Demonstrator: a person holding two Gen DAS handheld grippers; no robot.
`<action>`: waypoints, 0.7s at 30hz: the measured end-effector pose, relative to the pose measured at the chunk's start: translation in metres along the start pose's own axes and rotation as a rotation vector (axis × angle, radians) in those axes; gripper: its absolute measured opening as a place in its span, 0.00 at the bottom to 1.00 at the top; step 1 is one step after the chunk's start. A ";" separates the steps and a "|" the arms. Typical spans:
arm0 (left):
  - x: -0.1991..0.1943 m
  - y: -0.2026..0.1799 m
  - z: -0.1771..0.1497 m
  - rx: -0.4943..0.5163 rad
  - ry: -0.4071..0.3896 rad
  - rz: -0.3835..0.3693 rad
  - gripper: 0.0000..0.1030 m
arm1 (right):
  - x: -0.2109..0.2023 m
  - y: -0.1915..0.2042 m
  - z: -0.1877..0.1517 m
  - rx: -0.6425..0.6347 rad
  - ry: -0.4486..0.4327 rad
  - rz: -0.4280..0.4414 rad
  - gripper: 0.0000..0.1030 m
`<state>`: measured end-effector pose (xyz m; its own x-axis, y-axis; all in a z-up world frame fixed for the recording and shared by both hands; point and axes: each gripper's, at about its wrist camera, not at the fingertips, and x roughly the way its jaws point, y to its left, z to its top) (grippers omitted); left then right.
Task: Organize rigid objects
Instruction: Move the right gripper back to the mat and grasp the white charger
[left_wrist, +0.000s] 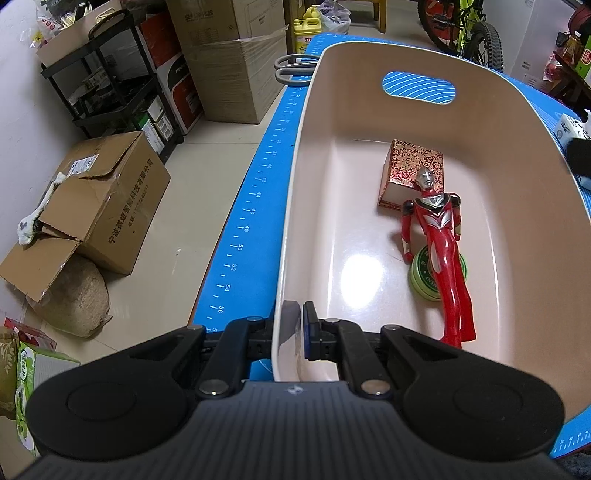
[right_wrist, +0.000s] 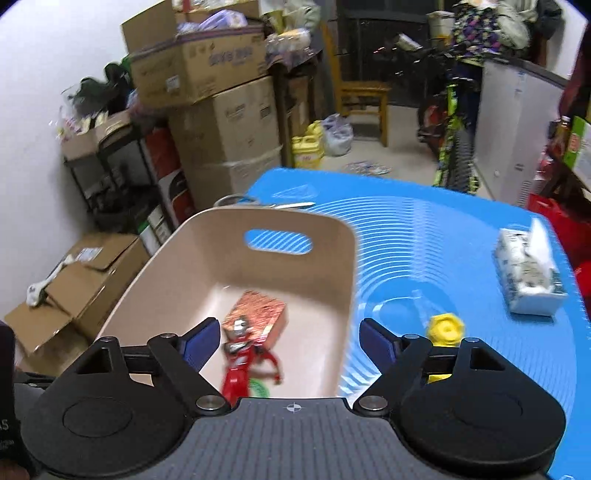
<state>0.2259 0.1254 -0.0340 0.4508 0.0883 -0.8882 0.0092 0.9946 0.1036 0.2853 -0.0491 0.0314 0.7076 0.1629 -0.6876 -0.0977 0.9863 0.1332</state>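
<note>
Cardboard boxes and a black shelf rack crowd the floor at the left of the left wrist view, beside a bench covered by a blue ruled mat (left_wrist: 255, 199). On it sits a beige tub (left_wrist: 295, 206) filling the middle and right of the frame. The left tongs (left_wrist: 295, 325), at bottom centre, are pinched together on the tub's near rim, one finger outside the wall and one inside, likely to steady the tub while things go in. Inside lie a red toy figure (left_wrist: 439, 254), its head against a red patterned box (left_wrist: 413, 170) and its legs over a green round tin (left_wrist: 424, 277). Grey scissors (left_wrist: 291, 68) lie beyond the tub's far left corner, near the upper middle.

From the right wrist view, blurred with motion, the same stacked boxes fill the upper left and a wooden chair stands at top centre. The right tongs (right_wrist: 288, 341) hang spread wide and hold nothing, above the tub's right wall. Just right of them, on the mat, a yellow piece (right_wrist: 445, 328) is partly hidden behind the right finger; seemingly the next pick. A tissue pack (right_wrist: 528, 273) rests well apart at the right edge. The tub wall stands between the yellow piece and the toys.
</note>
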 end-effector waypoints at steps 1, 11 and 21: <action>0.000 0.000 0.000 0.000 0.000 0.000 0.10 | -0.003 -0.008 0.001 0.009 -0.004 -0.010 0.82; 0.000 0.000 0.000 0.000 0.000 0.000 0.10 | -0.002 -0.085 -0.012 0.103 0.033 -0.140 0.82; 0.000 0.000 0.000 0.000 0.000 0.000 0.10 | 0.022 -0.106 -0.041 0.043 0.156 -0.196 0.82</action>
<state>0.2259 0.1254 -0.0341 0.4512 0.0886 -0.8880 0.0093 0.9945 0.1040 0.2826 -0.1488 -0.0277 0.5929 -0.0259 -0.8049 0.0627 0.9979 0.0141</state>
